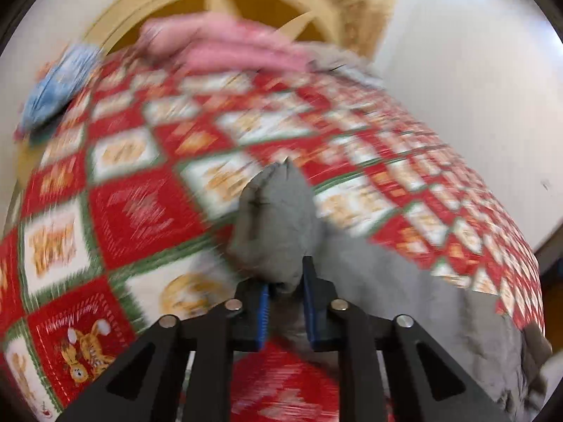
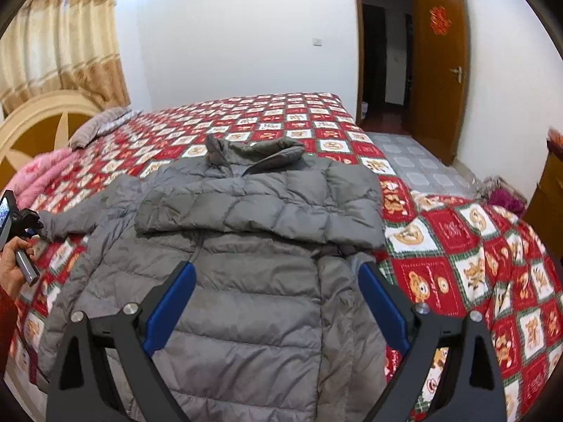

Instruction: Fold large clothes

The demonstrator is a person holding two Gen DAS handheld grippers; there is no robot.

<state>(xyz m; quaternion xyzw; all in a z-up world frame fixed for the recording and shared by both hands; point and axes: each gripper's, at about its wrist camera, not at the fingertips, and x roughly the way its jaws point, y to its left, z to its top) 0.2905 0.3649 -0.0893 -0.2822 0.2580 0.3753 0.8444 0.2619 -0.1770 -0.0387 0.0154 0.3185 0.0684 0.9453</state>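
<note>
— Left gripper (image 1: pixel 285 302) first: what has it got?

— Its jaws are pinched on the cuff (image 1: pixel 272 225) of the jacket's sleeve. From the left wrist the grey fabric bunches up between the blue pads (image 1: pixel 264 316). That view is smeared with motion blur, so I'd judge the arm is moving, but I can't say which way.

— And the right gripper (image 2: pixel 278 299)?

— Spread wide, holding nothing. It hangs above the lower front of the jacket (image 2: pixel 246 281); whether it touches the fabric I can't tell.

— Where's the jacket lying?

— On the bed (image 2: pixel 457 246), across the red checked quilt near the close edge, collar (image 2: pixel 257 154) pointing away towards the far side. Pink bedding (image 2: pixel 38 176) sits well apart by the headboard (image 2: pixel 35 130).

— How much folding is done?

— One sleeve (image 2: pixel 246 211) already lies across the chest, running from the right shoulder over to the left. The other sleeve (image 2: pixel 77 218) stretches out to the left, its end in the left gripper, seen small at the frame edge with the person's hand (image 2: pixel 14 263) below it.

— So what's left?

— By my reckoning, bring that second sleeve over the body, then fold the body up, hem towards collar. I'd call it early: one sleeve in, one in hand, body untouched.

— Any trouble ahead?

— Puffy, slick fabric; I'd expect the folded sleeve to slide if the body gets tugged.
</note>
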